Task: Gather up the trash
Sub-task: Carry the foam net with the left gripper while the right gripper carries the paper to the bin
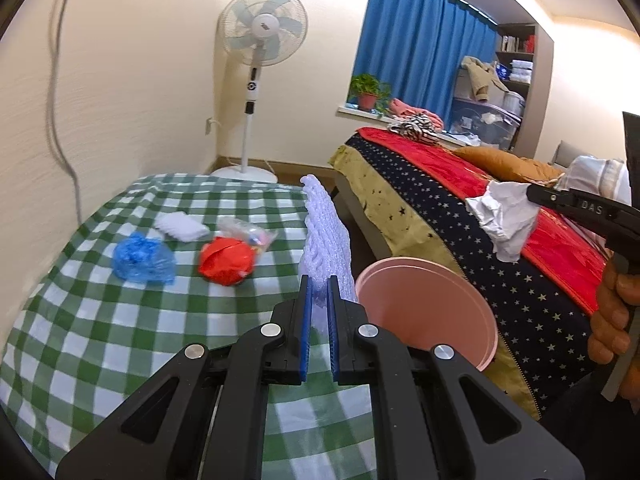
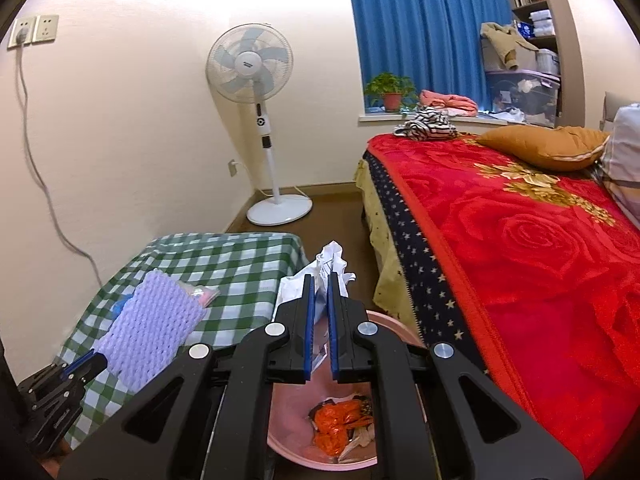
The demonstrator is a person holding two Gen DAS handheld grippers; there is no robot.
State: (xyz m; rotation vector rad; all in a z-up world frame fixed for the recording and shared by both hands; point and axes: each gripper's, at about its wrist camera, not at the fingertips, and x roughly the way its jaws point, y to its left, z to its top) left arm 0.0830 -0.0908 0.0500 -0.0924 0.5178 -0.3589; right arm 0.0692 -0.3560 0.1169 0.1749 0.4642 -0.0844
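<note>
My left gripper (image 1: 319, 282) is shut on a pale lilac foam net sleeve (image 1: 326, 236), held above the checked table edge beside the pink bin (image 1: 486, 344); the sleeve also shows in the right wrist view (image 2: 150, 330). My right gripper (image 2: 319, 280) is shut on a crumpled white paper (image 2: 330, 262), held above the pink bin (image 2: 280, 436); the paper also shows in the left wrist view (image 1: 502, 218). Orange and other wrappers (image 2: 340, 426) lie in the bin. On the table lie a red crumpled bag (image 1: 226, 262), a blue plastic wad (image 1: 142, 258), a white wad (image 1: 180, 226) and a clear packet (image 1: 250, 234).
The green checked table (image 1: 100, 340) stands against the wall at the left. A bed with a red blanket (image 2: 540, 260) fills the right. A standing fan (image 2: 260, 128) is in the corner. A cable (image 2: 36, 168) hangs down the wall.
</note>
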